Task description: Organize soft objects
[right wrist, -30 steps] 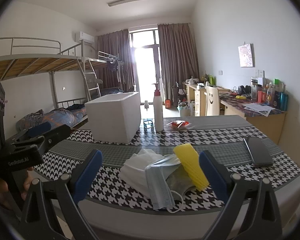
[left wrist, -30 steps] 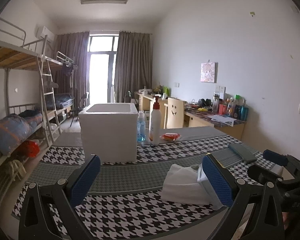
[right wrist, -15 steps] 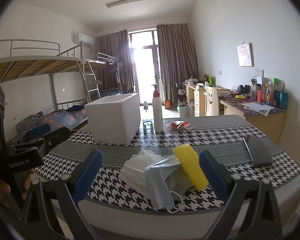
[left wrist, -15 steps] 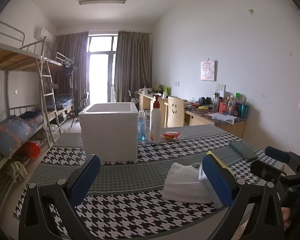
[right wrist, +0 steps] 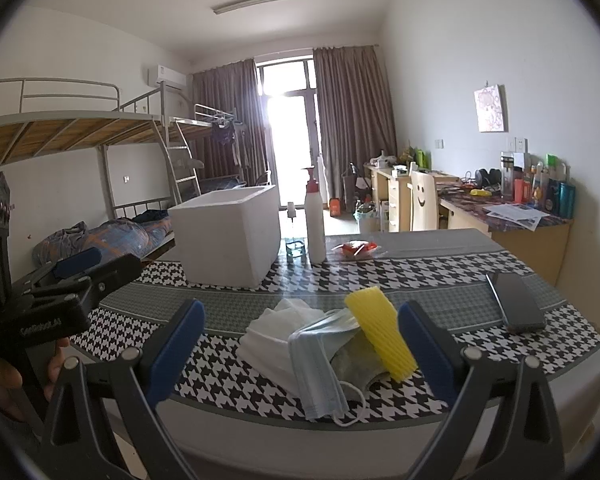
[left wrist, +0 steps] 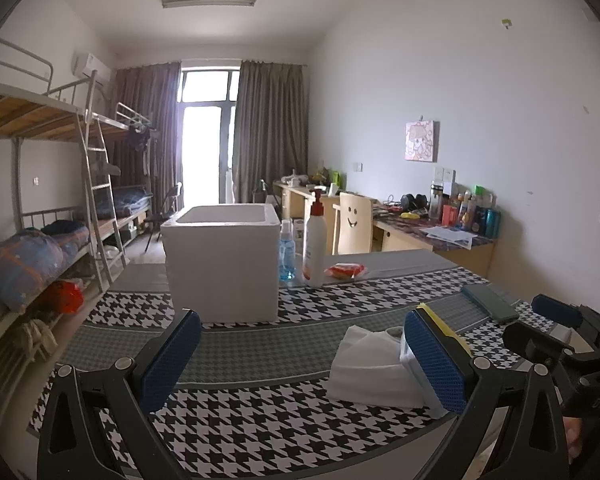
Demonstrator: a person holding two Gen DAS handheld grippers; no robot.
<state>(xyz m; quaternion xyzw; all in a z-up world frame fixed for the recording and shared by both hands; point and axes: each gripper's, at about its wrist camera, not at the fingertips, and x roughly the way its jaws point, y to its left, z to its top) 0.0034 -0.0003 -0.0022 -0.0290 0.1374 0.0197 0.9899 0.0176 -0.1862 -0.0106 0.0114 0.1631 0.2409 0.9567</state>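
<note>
Both the left hand-held gripper (left wrist: 300, 356) and the right hand-held gripper (right wrist: 300, 344) hang with jaws wide apart and empty, short of the heap. On the near right of the houndstooth-cloth surface (right wrist: 440, 276), the white folded tissues (right wrist: 276, 328), pale blue pleated face mask (right wrist: 320, 368) and yellow foam-net sleeve (right wrist: 380, 332) lie limp and overlapping. A pinch on one could drag its neighbours or snag the mask's ear loop, spilling them before the open white foam box (right wrist: 228, 236) farther back.

We see the tabletop (right wrist: 440, 276) carrying a pile of soft things near its front edge: folded cloth (right wrist: 276, 332) on the left, a face mask (right wrist: 320, 364) draped over it, a sponge (right wrist: 380, 332) leaning at the right. Behind the pile, to the left, stands an open box (right wrist: 228, 236); right of it stand 2 bottles (right wrist: 314, 220), then a small packet (right wrist: 356, 249). A phone (right wrist: 516, 300) lies far right.
</note>
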